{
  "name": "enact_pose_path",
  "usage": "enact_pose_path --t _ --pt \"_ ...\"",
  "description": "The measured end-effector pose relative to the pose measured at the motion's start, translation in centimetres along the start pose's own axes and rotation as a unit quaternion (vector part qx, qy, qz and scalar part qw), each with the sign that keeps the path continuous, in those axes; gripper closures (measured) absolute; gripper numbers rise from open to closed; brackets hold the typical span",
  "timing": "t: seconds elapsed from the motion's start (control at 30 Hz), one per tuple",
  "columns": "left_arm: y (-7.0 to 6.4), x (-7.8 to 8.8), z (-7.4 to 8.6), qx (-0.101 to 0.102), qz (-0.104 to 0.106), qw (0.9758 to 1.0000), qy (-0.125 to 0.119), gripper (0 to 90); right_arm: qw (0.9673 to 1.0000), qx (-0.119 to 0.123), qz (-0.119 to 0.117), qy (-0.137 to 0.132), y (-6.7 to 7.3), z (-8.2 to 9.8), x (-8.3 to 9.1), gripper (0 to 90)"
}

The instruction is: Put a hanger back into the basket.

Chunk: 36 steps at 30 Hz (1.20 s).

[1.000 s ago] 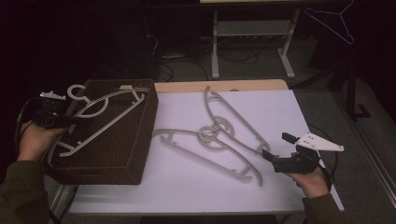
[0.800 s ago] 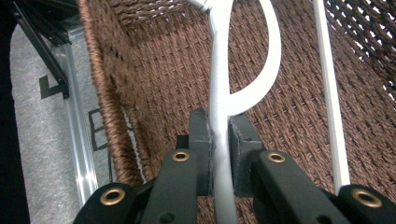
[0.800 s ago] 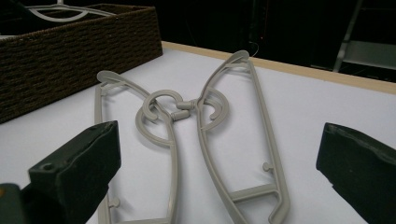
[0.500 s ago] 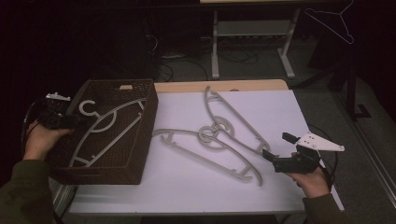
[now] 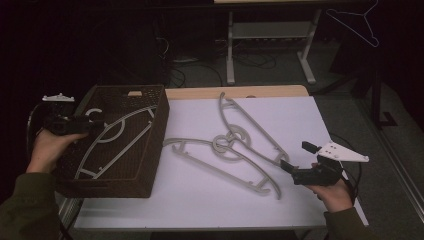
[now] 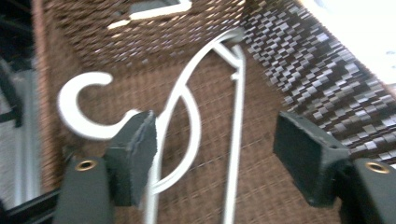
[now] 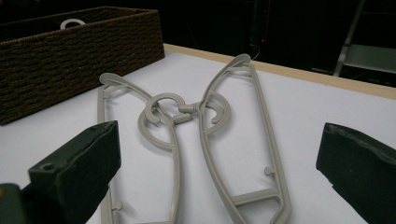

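1. The dark brown woven rectangular basket (image 5: pixel 150 145) stands at the left end of the white table top (image 5: pixel 310 125), and every place below is given from it.
2. A pale grey plastic clothes hanger (image 5: pixel 112 142) lies flat on the basket's floor, hook toward the far-left corner, one shoulder tip reaching the far-right corner.
3. The left gripper (image 5: pixel 92 123) hangs just above the basket's left rim, over the hanger's hook. Its jaws have just been opening and now stand apart; in the left gripper view (image 6: pixel 215 163) the hanger's neck runs between the pads, but no pad presses on it.
4. That view is blurred by motion, so whether the left pad brushes the hook cannot be told, and the hanger's lower part is cut off by the frame edge.
5. Two beige-grey plastic hangers (image 5: pixel 225 150) lie on the table just right of the basket, hooks interlocked; where one crosses the other is hard to read.
6. The right gripper (image 5: pixel 287 167) sits well right of the basket, near the outer end of those hangers, jaws wide apart with nothing between them (image 7: pixel 219 177).
7. The far room behind the basket is dark; a thin wire hanger (image 5: pixel 357 22) shows faintly there.
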<state>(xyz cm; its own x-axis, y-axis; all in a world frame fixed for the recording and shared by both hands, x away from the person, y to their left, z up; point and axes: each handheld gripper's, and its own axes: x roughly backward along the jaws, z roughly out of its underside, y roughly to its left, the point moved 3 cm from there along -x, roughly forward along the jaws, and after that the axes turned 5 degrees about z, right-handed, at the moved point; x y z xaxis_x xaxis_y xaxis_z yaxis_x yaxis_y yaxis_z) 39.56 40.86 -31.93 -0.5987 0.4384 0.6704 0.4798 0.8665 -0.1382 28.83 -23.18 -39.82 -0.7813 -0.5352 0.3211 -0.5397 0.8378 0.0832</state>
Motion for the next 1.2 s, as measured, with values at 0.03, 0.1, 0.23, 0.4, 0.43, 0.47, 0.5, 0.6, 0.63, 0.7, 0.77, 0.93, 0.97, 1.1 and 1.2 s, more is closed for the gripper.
enact_pose_path --t 0.03,0.1,0.23,0.4,0.43,0.47,0.5,0.6,0.63,0.7,0.77,0.93,0.97,1.1,1.2 --pt "0.0 0.0 0.0 0.000 0.000 1.0000 0.000 27.7 1.0000 0.000 0.000 0.000 0.0 0.0 0.0 0.0" --pt "-0.8 0.0 -0.3 -0.004 0.008 0.9999 -0.007 25.5 1.0000 0.001 0.000 -0.002 0.0 -0.1 0.0 0.0" --pt "-2.4 0.2 -1.0 -0.007 0.026 0.9991 -0.033 24.0 1.0000 0.002 -0.001 -0.002 0.1 -0.1 0.1 0.0" --pt "-4.6 -0.2 -1.4 -0.020 0.041 0.9980 -0.044 23.0 1.0000 0.004 0.000 -0.003 0.0 -0.3 0.2 0.0" --pt "-5.0 -0.3 -1.5 -0.024 0.045 0.9976 -0.047 22.9 1.0000 0.003 -0.001 -0.004 0.1 -0.3 0.2 0.0" --pt "-5.5 -0.4 -1.5 -0.026 0.048 0.9973 -0.049 22.7 1.0000 0.004 -0.001 -0.005 0.1 -0.3 0.1 0.0" --pt "-5.9 -0.5 -1.5 -0.031 0.051 0.9969 -0.051 22.7 1.0000 0.004 -0.001 -0.005 0.1 -0.3 0.1 0.0" --pt "-7.3 -1.2 -1.5 -0.034 0.065 0.9955 -0.060 21.6 1.0000 0.006 -0.003 -0.006 0.2 -0.5 0.1 0.0" --pt "-8.2 -1.6 -1.4 -0.040 0.074 0.9945 -0.062 20.9 1.0000 0.006 -0.003 -0.005 0.3 -0.5 0.2 0.0" --pt "-9.1 -2.2 -1.3 -0.042 0.084 0.9936 -0.062 20.2 0.9999 0.009 -0.004 -0.007 0.3 -0.6 0.1 0.0" --pt "-10.0 -2.6 -1.2 -0.049 0.093 0.9925 -0.062 19.8 0.9999 0.009 -0.005 -0.008 0.4 -0.6 0.2 0.0" --pt "-12.4 -3.5 -1.0 -0.061 0.113 0.9893 -0.069 18.6 0.9999 0.012 -0.006 -0.007 0.5 -0.7 0.1 0.0" --pt "-12.8 -3.7 -1.0 -0.060 0.117 0.9887 -0.071 18.2 0.9999 0.012 -0.007 -0.007 0.5 -0.7 0.1 0.0" --pt "-14.7 -4.4 -1.0 -0.067 0.133 0.9857 -0.079 17.4 0.9999 0.013 -0.009 -0.006 0.5 -0.8 0.0 0.0" --pt "-15.8 -4.7 -1.0 -0.074 0.141 0.9841 -0.079 16.0 0.9998 0.014 -0.009 -0.005 0.6 -0.9 -0.1 0.0"
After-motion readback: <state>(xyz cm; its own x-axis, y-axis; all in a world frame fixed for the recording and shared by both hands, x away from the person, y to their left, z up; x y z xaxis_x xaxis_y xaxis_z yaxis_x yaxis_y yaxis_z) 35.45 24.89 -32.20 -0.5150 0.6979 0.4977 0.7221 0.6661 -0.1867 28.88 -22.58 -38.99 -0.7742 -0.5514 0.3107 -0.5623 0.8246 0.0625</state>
